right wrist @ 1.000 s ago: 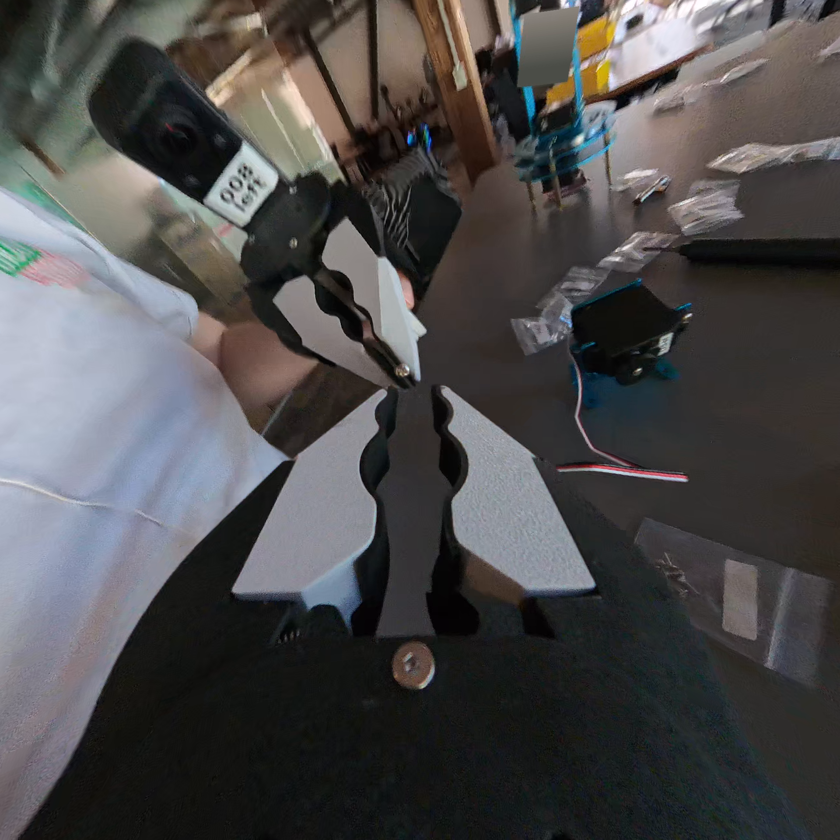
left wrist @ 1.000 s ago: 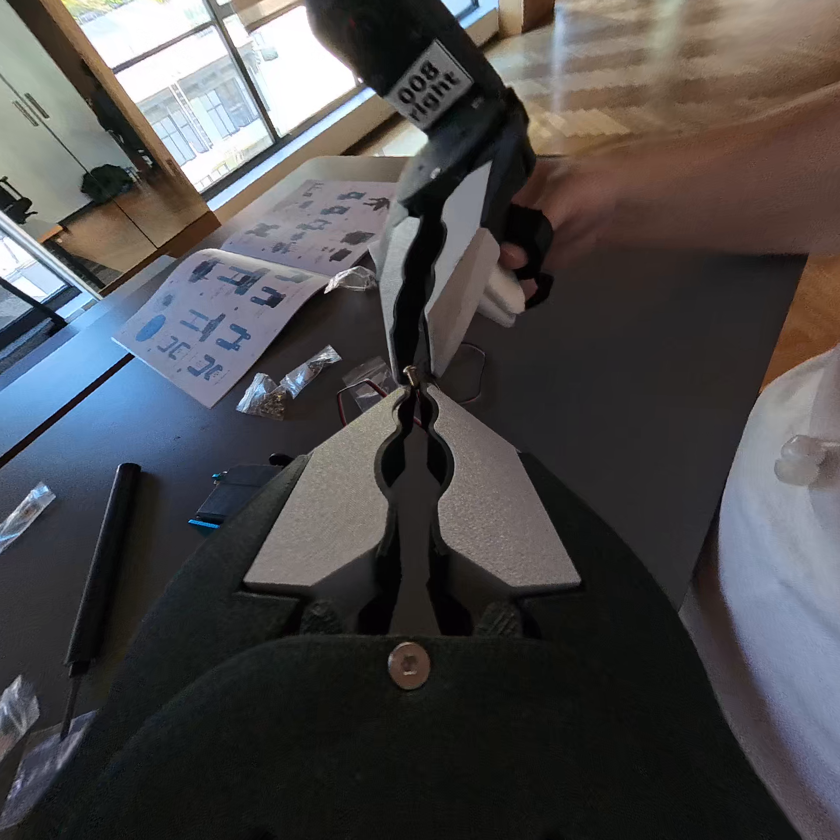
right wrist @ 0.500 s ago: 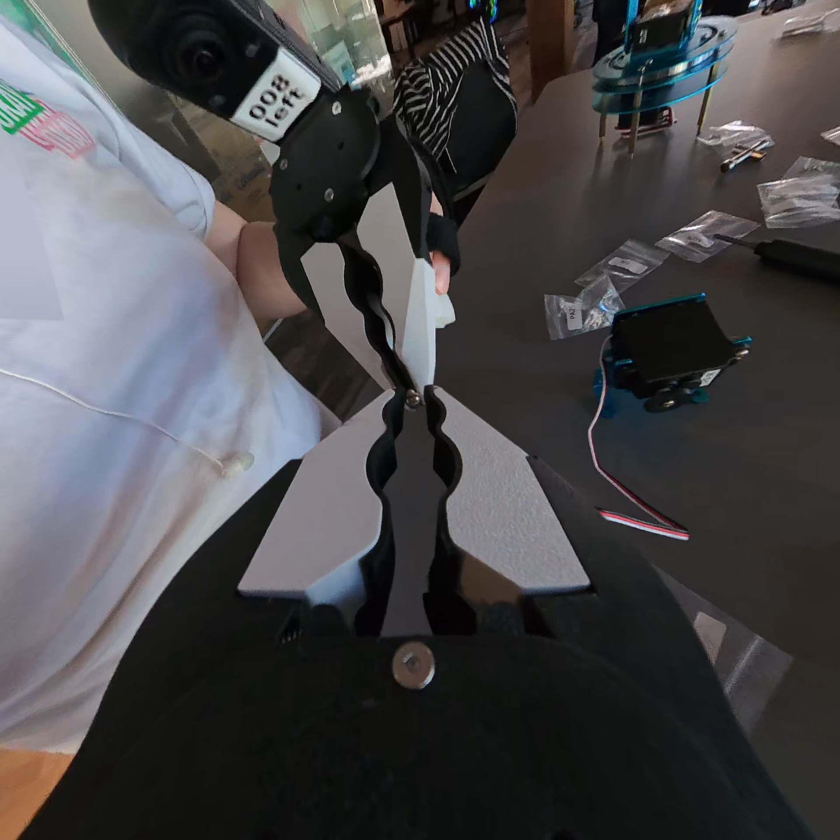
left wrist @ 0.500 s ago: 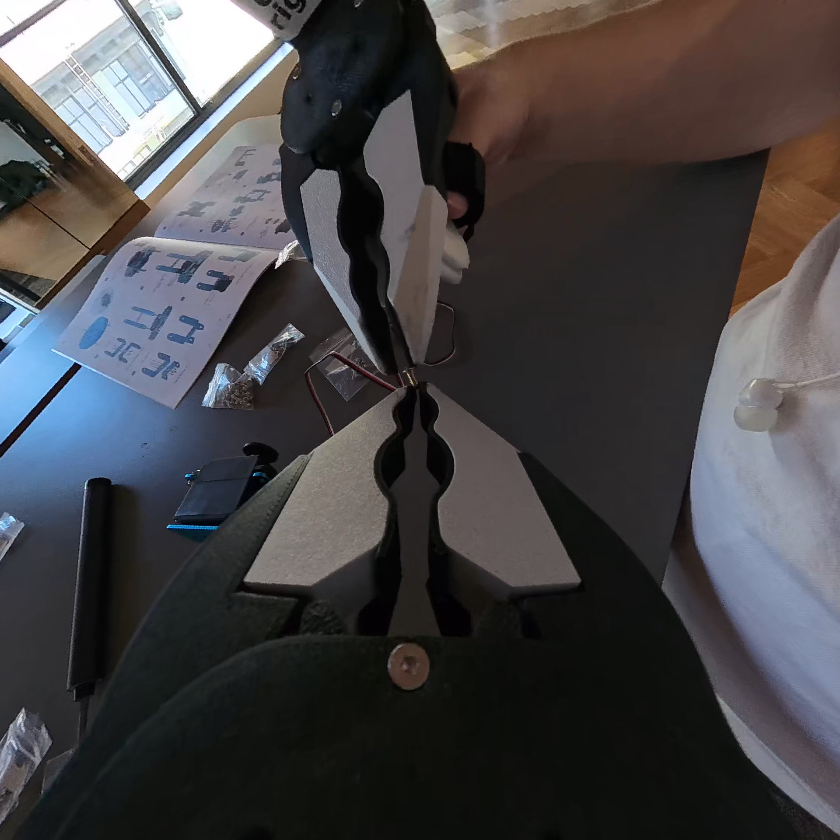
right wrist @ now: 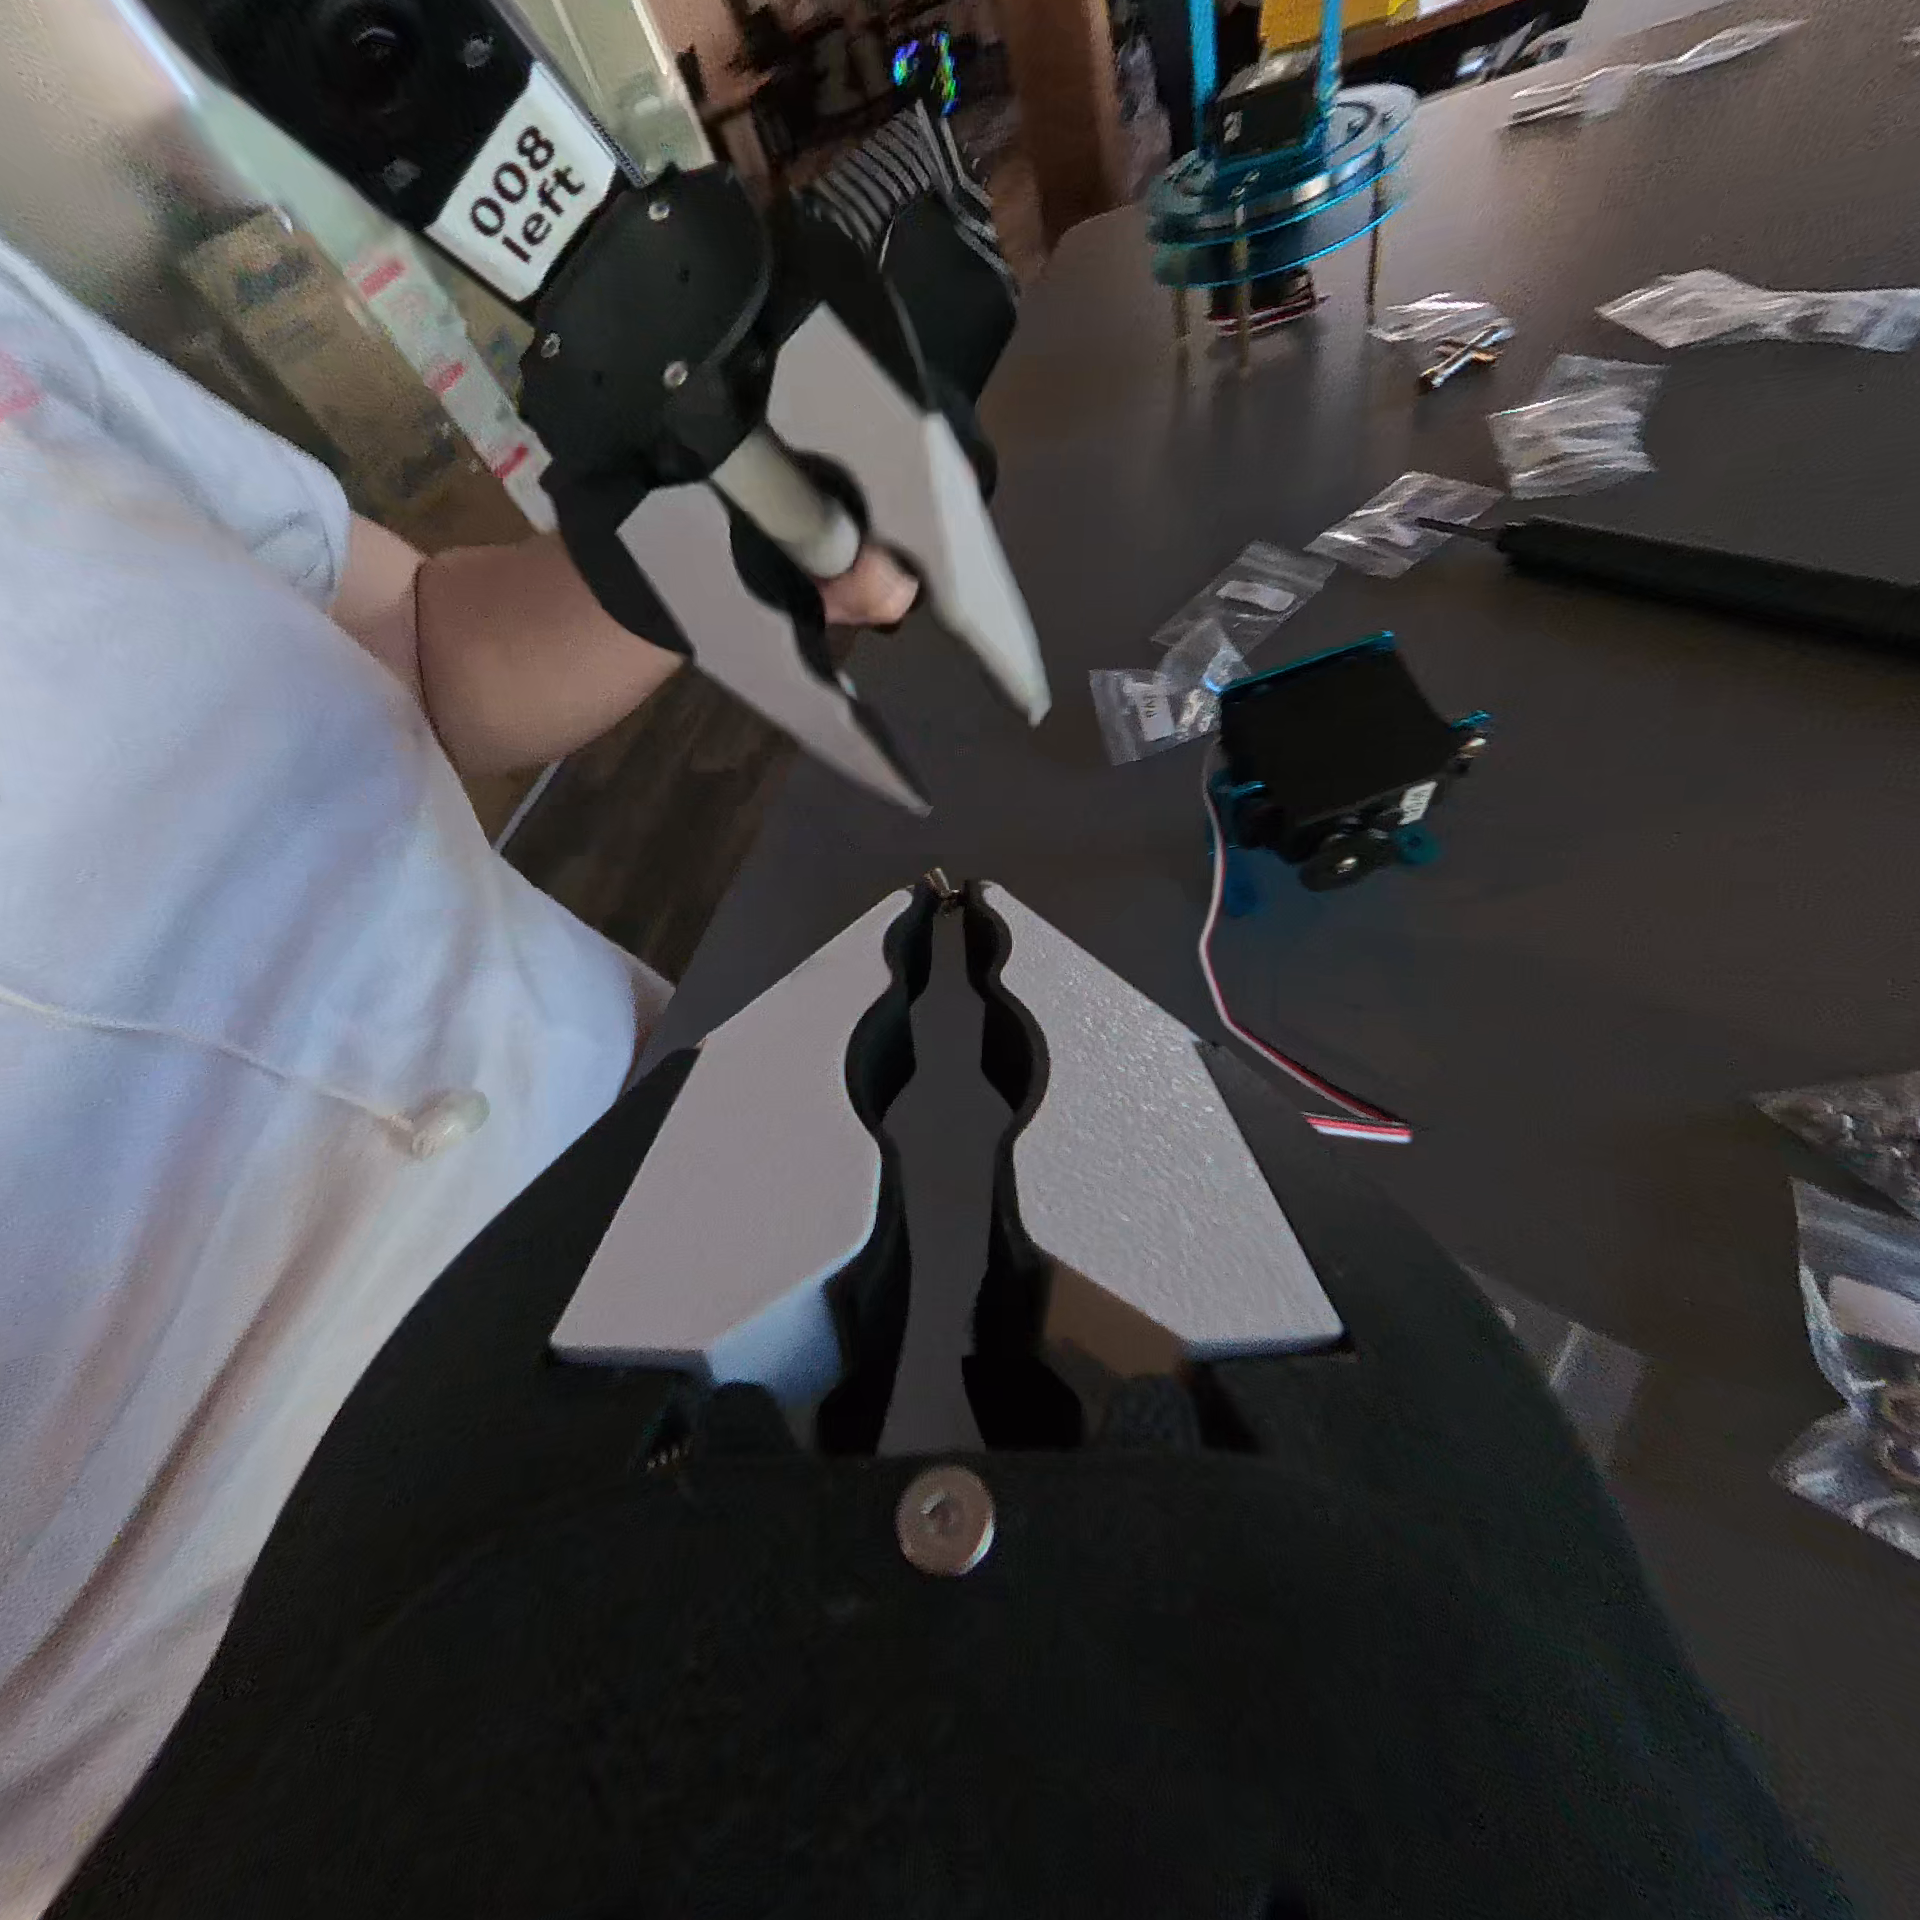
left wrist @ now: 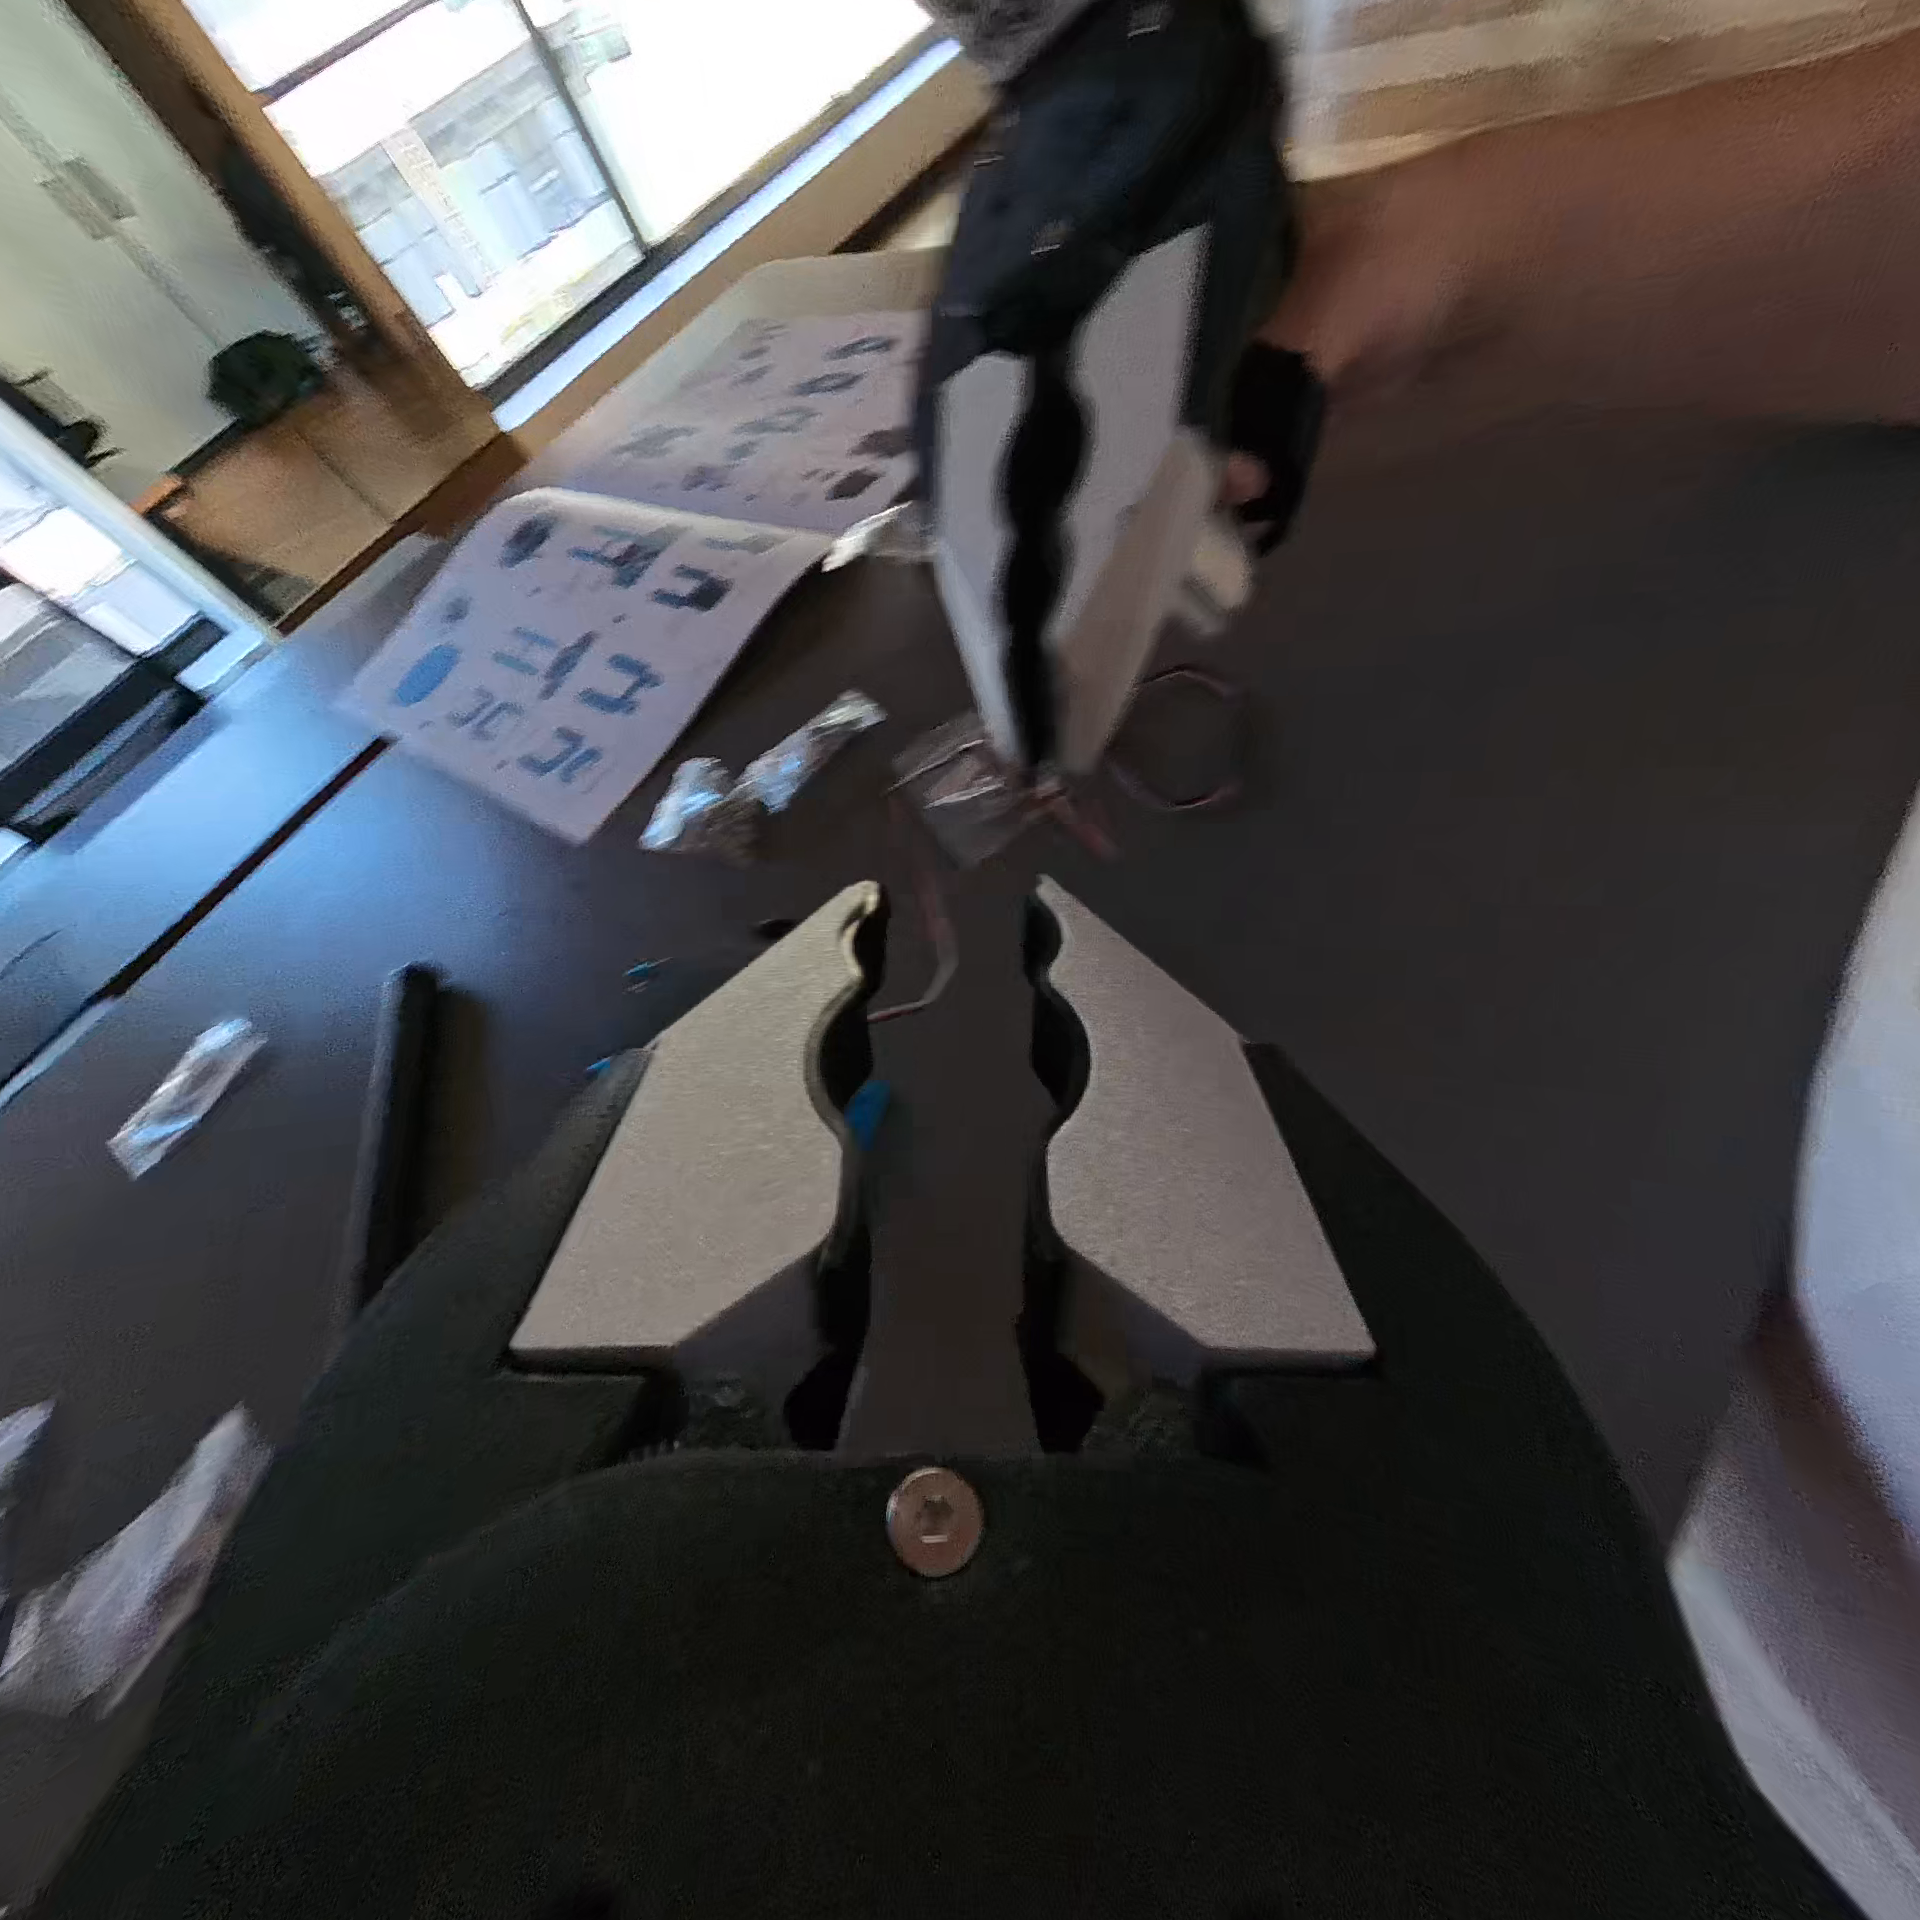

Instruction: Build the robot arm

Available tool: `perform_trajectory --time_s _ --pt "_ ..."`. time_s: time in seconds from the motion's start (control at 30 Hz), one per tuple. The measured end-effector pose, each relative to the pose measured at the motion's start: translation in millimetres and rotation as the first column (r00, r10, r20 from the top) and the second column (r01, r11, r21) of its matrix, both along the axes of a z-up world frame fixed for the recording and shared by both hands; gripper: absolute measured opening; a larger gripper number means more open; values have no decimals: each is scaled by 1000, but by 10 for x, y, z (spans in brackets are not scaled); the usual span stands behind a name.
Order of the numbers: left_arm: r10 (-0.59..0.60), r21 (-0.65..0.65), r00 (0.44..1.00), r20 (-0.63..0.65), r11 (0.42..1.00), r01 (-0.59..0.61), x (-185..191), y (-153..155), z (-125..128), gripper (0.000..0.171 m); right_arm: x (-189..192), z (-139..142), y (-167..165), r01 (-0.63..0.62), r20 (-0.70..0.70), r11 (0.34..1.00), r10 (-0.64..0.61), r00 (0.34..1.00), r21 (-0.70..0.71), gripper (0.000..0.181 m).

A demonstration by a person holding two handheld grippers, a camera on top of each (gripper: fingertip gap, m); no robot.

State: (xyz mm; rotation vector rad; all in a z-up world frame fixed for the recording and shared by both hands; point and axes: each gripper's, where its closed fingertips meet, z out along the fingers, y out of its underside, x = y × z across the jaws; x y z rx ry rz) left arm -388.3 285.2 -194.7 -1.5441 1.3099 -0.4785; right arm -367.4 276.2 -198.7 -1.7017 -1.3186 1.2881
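Now, right hand-held gripper (right wrist: 948, 891) pinching a tiny screw (right wrist: 938, 883); left hand-held gripper (left wrist: 954, 902) apart, empty.

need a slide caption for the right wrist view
Right gripper pinching a small screw; open left gripper just ahead.

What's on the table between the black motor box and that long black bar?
Small clear bags lie between the motor box and the bar, in the right wrist view.
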Motion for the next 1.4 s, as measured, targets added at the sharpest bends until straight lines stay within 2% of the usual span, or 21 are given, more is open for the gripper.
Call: perform_trajectory --time_s 0.07,0.13,0.23,0.3,0.37,0.5,0.57,0.73,0.97,1.23,1.4 --pt "54 3 998 -43 999 -54 -191 264 44 41 20 1 51 36 -24 999 -37 999 -23 5" --pt "76 -29 985 -157 996 -81 -332 537 -14 54 40 -20 86 63 -29 998 -64 998 -22 5" --pt "47 -122 948 -316 988 -90 -406 795 -177 55 57 -27 92 76 -40 997 -77 996 -23 5" --pt "-7 -170 950 -312 984 -48 -335 832 -191 48 73 -34 87 79 -39 997 -80 996 -20 5" --pt "-66 -266 951 -301 964 -17 -261 791 -235 53 95 -52 86 86 -32 996 -87 996 -19 5" --pt "-84 -308 930 -357 951 -32 -272 823 -405 63 112 -96 78 91 -20 996 -91 996 -25 5" --pt "-87 -326 938 -336 945 -30 -258 816 -435 62 107 -118 84 93 -11 995 -93 996 -27 5" --pt "-102 -338 956 -274 941 3 -257 787 -435 45 69 -143 101 89 1 996 -89 996 -25 5" --pt "-43 -340 987 -156 940 -13 -332 783 -411 44 41 -173 283 166 41 985 -164 986 -37 5" --pt "-29 -355 998 -53 935 8 -403 751 -393 44 -209 -130 482 303 -10 909 -320 948 -286 5" --pt "-30 -357 999 -14 934 23 -468 736 -399 44 -397 -188 559 330 -7 892 -350 937 -310 5"
